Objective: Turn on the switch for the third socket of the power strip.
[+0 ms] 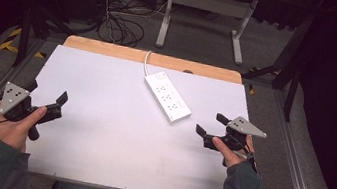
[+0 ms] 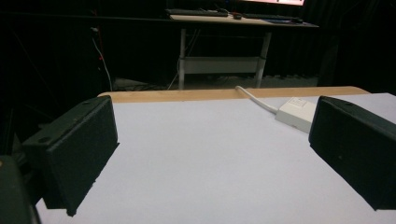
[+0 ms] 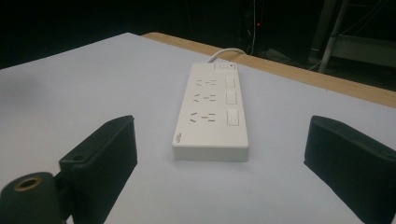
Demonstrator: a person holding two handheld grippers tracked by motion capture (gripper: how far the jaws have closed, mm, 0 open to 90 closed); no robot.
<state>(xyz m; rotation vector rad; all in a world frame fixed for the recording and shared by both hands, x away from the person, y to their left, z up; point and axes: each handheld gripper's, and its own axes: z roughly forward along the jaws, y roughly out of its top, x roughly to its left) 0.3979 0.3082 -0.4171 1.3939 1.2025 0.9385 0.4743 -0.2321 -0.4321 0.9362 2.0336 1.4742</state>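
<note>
Two hand-held grippers hover low over the near half of a white bench, each with its jaws spread wide and nothing between them: the left gripper near the left edge, the right gripper toward the right. Between and beyond them, right of centre and toward the far side, lies a white power strip, flat on the bench and set at a slant, its near end pointing at the right gripper. Seen along the right gripper's jaws, the power strip shows three sockets, each with a rocker switch beside it, and a white cable leaving its far end over the wooden far edge of the bench.

It looks to be a rigid plastic box, light to moderate in weight, with smooth, glossy sides that could slip under a loose pinch. The long side walls, near the middle of its length, seem the safest place to take hold, clear of the switches; the trailing cable may tug or swing the far end when lifted.

Underneath, the surface is a plain, matt white sheet. Beyond it the room is dark, with a white-legged desk and loose wires on a grey floor.
</note>
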